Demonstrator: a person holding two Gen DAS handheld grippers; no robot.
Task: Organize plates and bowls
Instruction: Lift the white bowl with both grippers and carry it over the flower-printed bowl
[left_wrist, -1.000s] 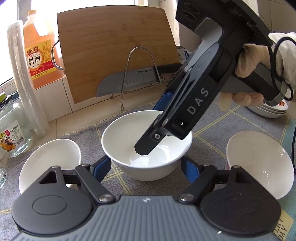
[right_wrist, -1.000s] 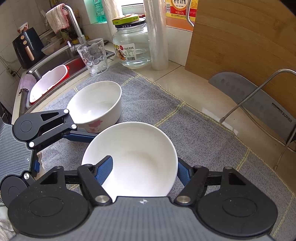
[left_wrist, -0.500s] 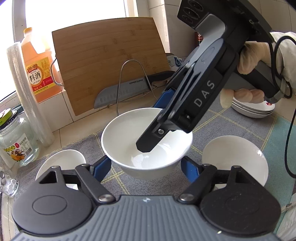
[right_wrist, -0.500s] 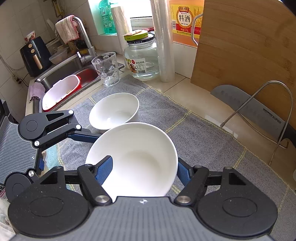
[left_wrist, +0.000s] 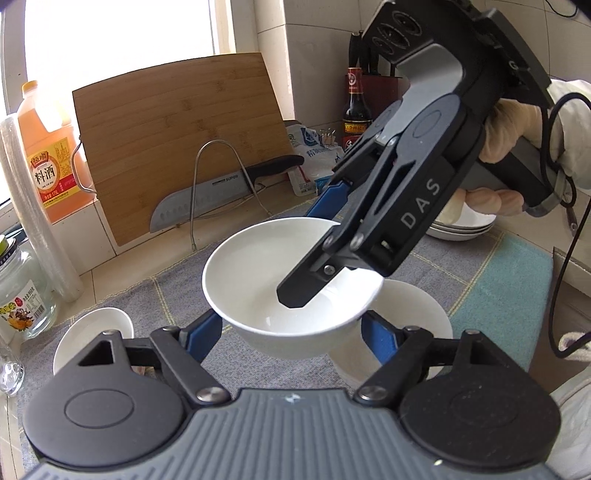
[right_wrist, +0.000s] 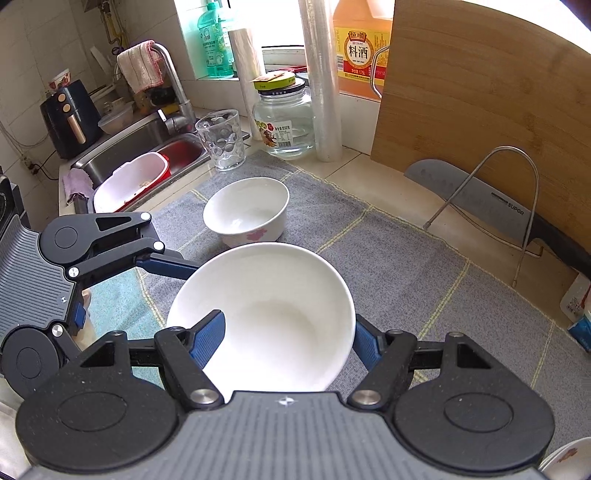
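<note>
A white bowl hangs above the grey mat, held from both sides. My left gripper is shut on its body. My right gripper is shut on the same bowl, one finger inside the rim and one outside. In the left wrist view the right gripper's body reaches down into the bowl. A second white bowl sits on the mat just under and right of the held one. A third bowl with a red flower mark stands further left on the mat. White plates are stacked at the far right.
A bamboo cutting board and a knife on a wire stand are at the back. An orange cooking-wine jug, a glass jar, a plastic-wrap roll and a tumbler stand near the sink.
Both grippers have lifted the bowl and carried it right; it now hangs over the right-hand bowl. The flower bowl has fallen further away to the left.
</note>
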